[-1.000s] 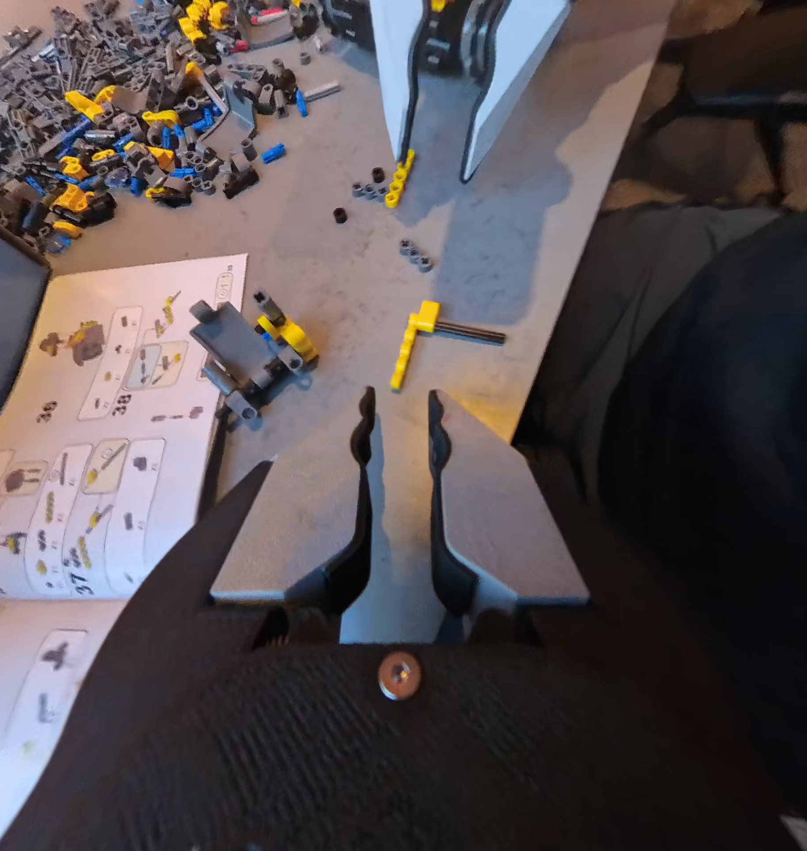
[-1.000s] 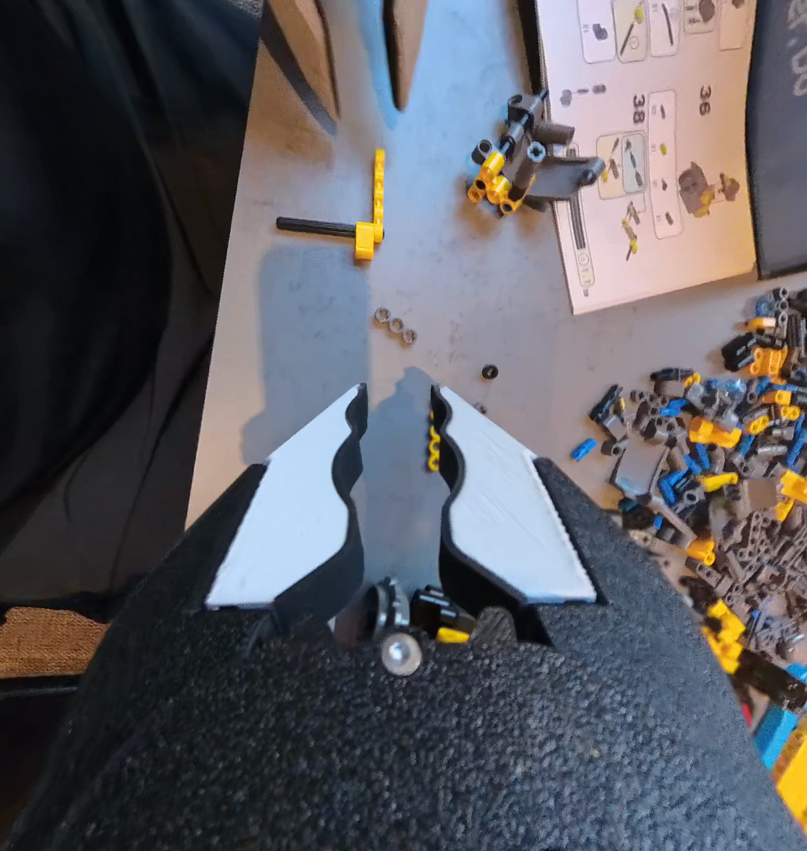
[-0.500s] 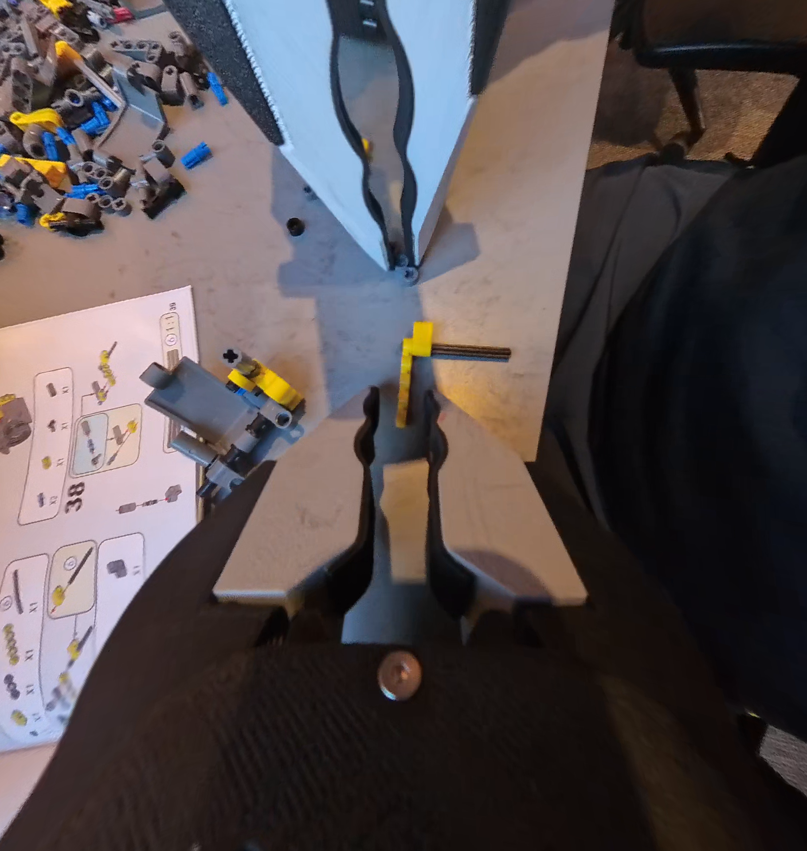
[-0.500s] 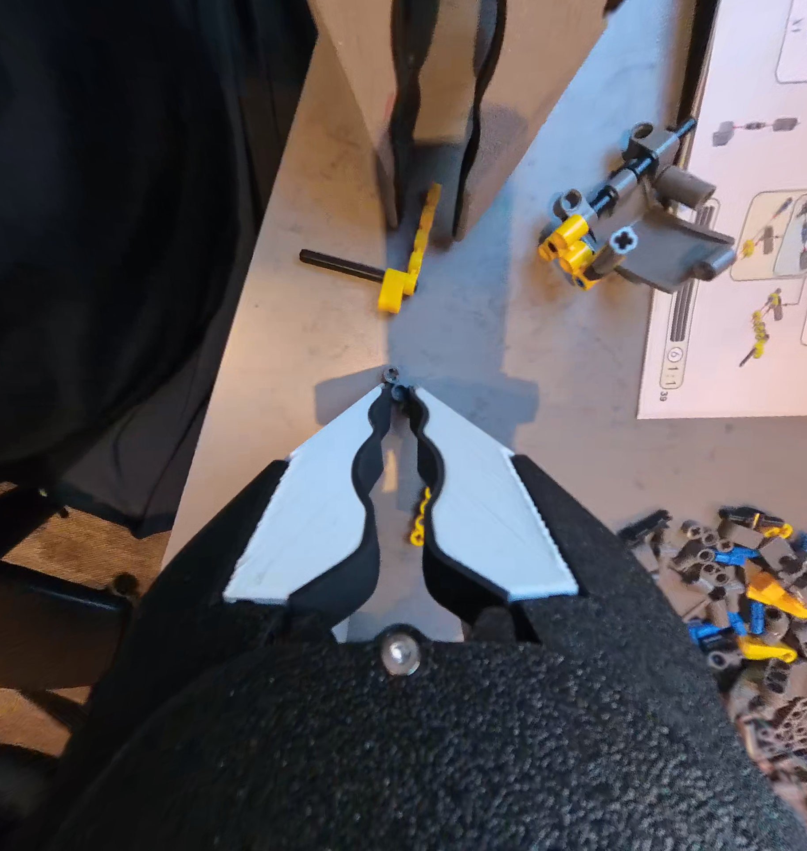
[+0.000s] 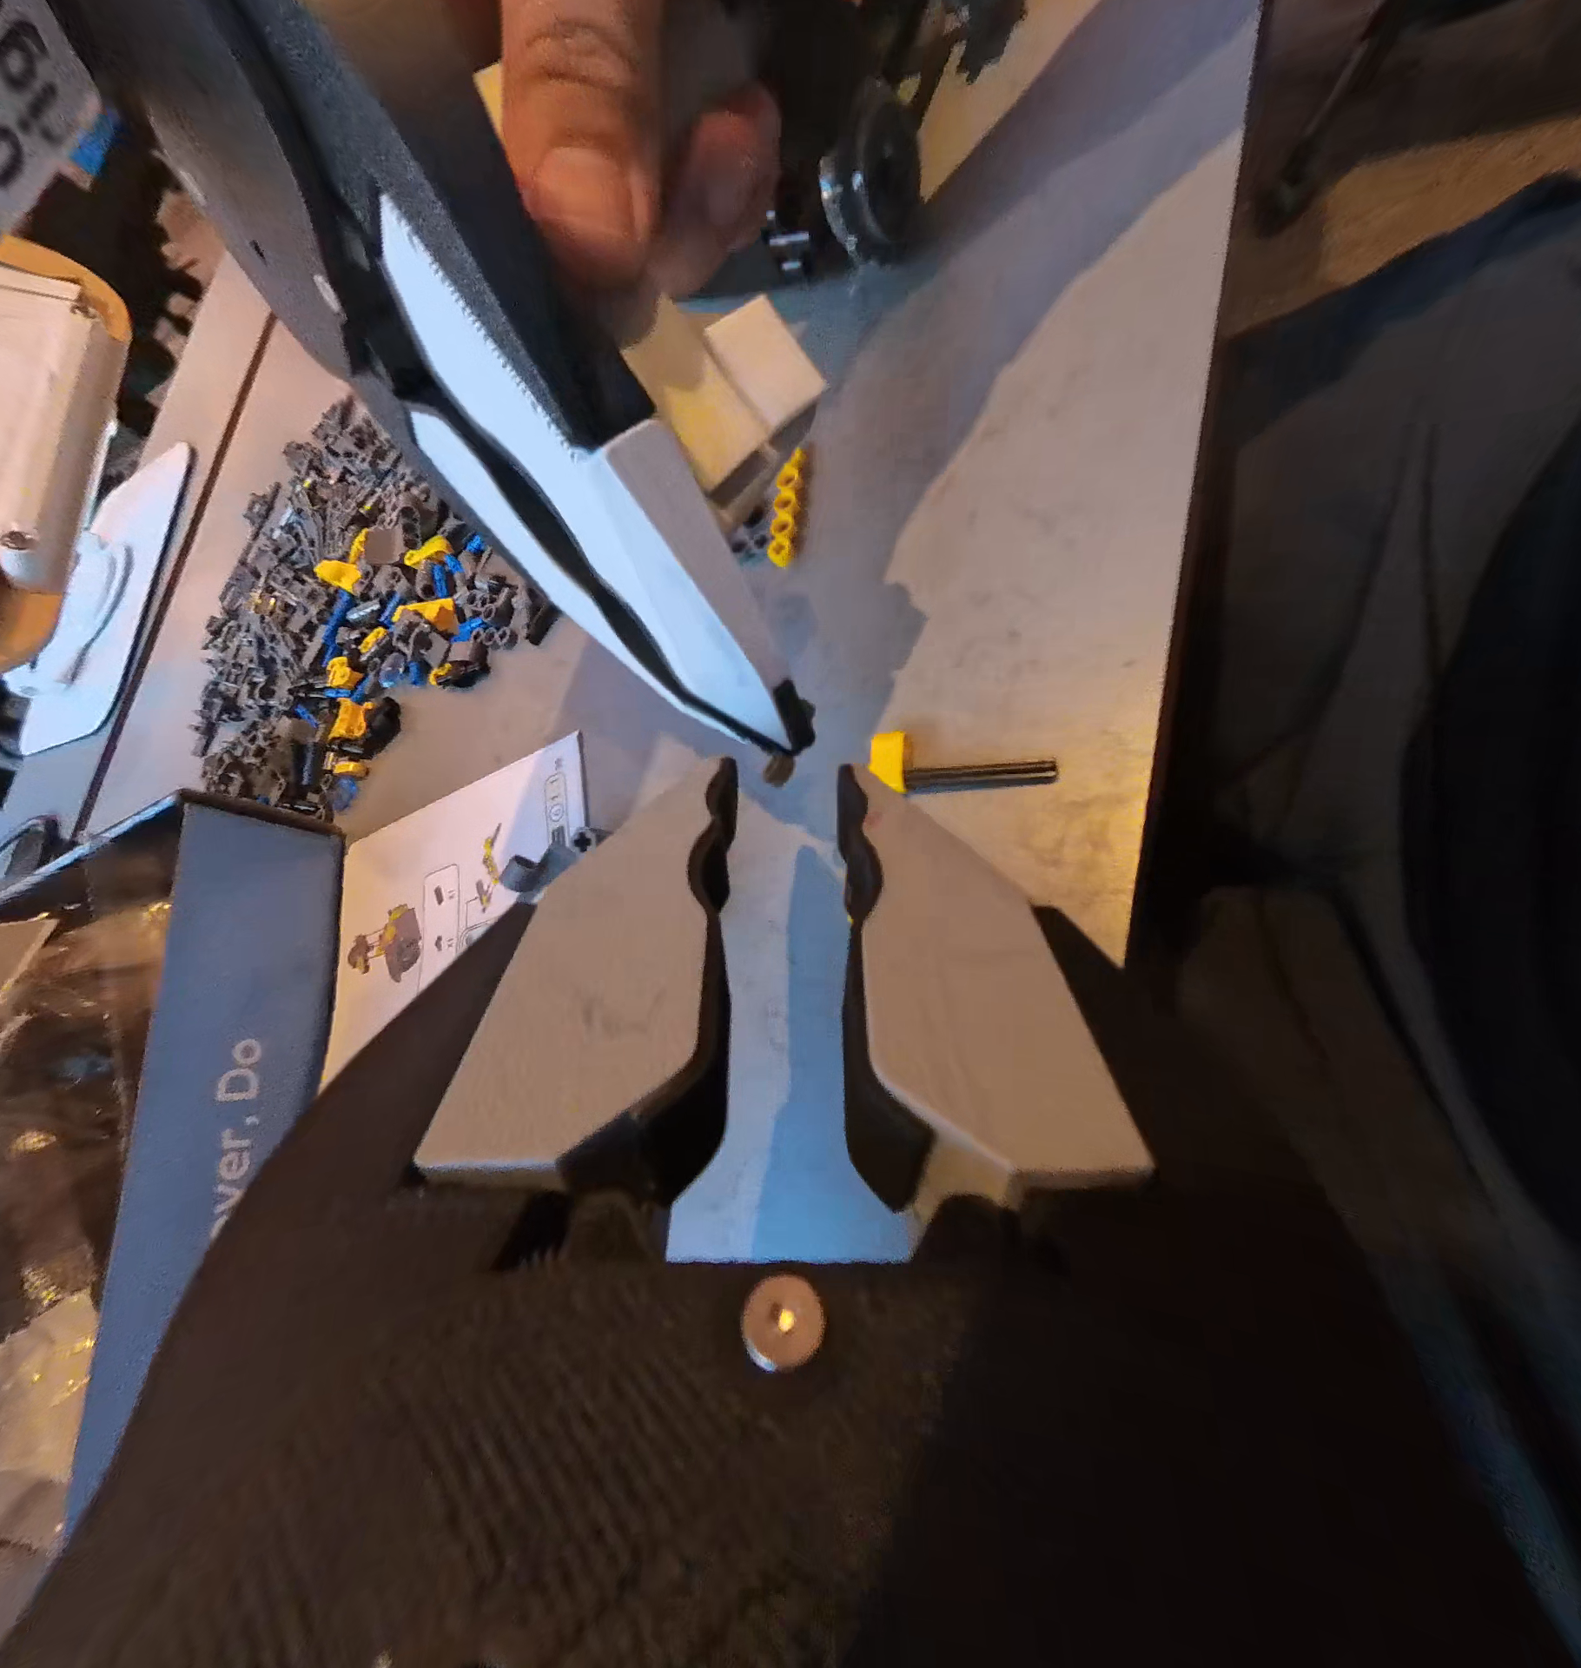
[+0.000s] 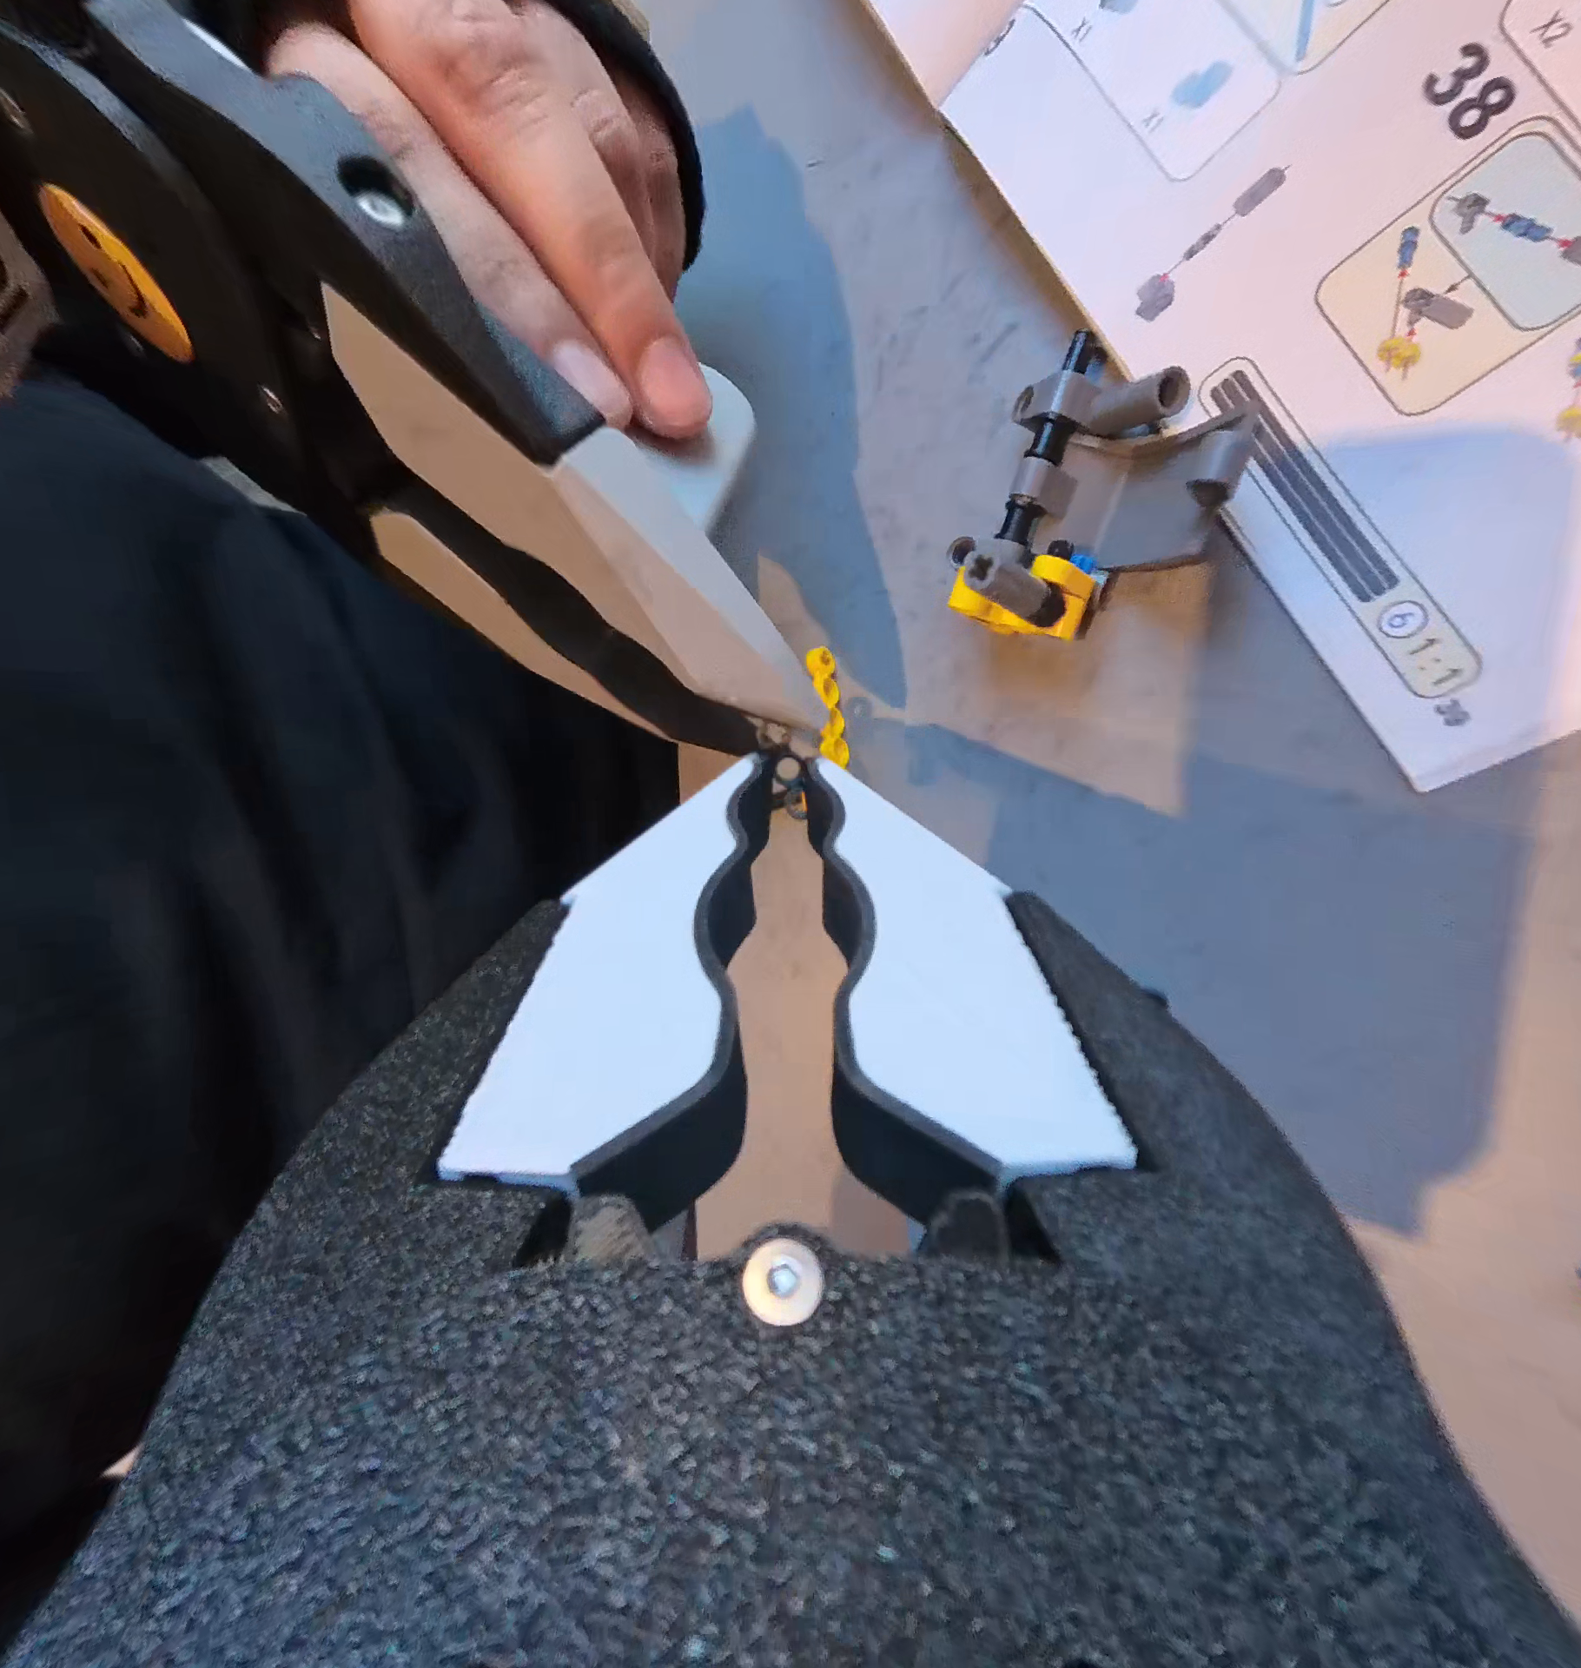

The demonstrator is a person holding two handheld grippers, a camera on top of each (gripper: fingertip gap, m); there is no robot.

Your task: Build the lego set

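Left wrist view. The left gripper [image 5: 782,781] is hovering over the grey table [image 5: 1021,560], jaws standing narrowly apart and holding nothing. The right gripper [image 5: 791,727] is reaching in from 11 o'clock, tips pinched on a small dark ring piece [image 5: 776,769] that is too small to make out clearly. A yellow connector on a black axle [image 5: 958,772] is lying at 3 o'clock of the tips, its yellow end partly hidden behind the finger. A pile of loose bricks [image 5: 354,623] is sitting at 10 o'clock, an instruction booklet [image 5: 462,866] at 9 o'clock, half covered.

Right wrist view. The right gripper [image 6: 789,776] is pinching the ring piece [image 6: 789,770] at its tips. The left gripper [image 6: 773,727] is entering from 10 o'clock, a hand [image 6: 534,180] lying on it; a yellow beam [image 6: 827,708] is showing just behind its tips, contact unclear. Seen clearly only here: a grey-and-yellow subassembly [image 6: 1076,505] at 1 o'clock, touching the booklet [image 6: 1310,271].
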